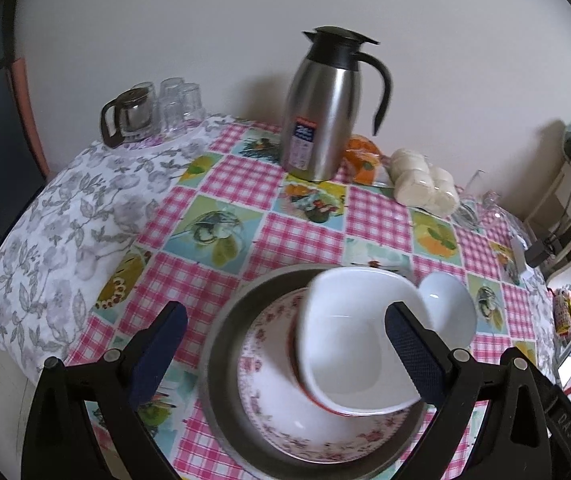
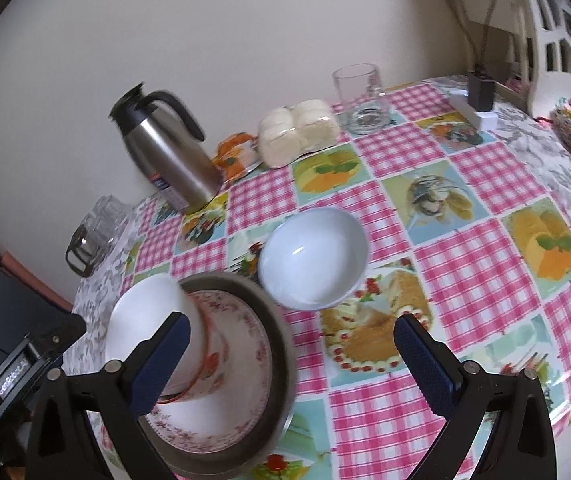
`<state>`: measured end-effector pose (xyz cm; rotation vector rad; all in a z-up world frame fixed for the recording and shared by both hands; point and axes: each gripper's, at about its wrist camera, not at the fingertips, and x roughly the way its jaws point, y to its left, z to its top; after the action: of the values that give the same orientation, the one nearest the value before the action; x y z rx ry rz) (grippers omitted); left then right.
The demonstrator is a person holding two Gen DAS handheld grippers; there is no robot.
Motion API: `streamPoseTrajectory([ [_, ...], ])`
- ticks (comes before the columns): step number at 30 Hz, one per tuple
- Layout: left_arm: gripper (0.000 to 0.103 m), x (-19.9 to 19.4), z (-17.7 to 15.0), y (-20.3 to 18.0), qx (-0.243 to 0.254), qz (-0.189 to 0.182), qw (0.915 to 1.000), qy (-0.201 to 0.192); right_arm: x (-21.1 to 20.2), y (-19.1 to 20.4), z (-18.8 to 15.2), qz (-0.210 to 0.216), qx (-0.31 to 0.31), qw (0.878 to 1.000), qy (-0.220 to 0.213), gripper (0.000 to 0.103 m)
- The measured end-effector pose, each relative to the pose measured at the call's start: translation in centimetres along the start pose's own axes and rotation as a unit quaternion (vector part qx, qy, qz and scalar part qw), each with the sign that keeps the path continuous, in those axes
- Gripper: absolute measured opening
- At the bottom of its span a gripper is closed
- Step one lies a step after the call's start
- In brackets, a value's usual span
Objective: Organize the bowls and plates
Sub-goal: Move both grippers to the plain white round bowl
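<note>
Both grippers gape empty: left gripper [image 1: 285,344] above the tilted bowl [image 1: 349,340] stacked on the flowered plate [image 1: 325,440] for nesting; right gripper [image 2: 291,354] near 1 loose white bowl [image 2: 312,258] on the desk [image 2: 485,240].

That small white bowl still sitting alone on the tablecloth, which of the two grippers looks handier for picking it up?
Probably the right gripper. Its open jaws point almost straight at the small white bowl, with bare tablecloth between. The left gripper hangs open over the stacked square bowl, and the small bowl lies off beyond its right finger.
</note>
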<state>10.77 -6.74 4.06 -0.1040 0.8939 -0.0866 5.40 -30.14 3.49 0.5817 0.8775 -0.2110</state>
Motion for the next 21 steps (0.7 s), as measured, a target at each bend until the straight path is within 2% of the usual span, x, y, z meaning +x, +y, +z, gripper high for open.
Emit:
streamPoseTrajectory([
  [9,0.099,-0.1,-0.5,-5.9,0.059,-0.051,0.9969,-0.006,-1.4,-5.5,1.0,-0.021,0.052,0.998,-0.016,0.103],
  [12,0.099,0.0,-0.5,-7.8,0.066,-0.084,0.9942,-0.007,-1.7,-7.4,1.3,-0.027,0.07,0.997,-0.02,0.103],
  [21,0.099,1.2,-0.6,-12.6,0.091,-0.13,0.9873,-0.015,-1.4,-12.2,1.5,-0.04,0.116,0.992,-0.02,0.103],
])
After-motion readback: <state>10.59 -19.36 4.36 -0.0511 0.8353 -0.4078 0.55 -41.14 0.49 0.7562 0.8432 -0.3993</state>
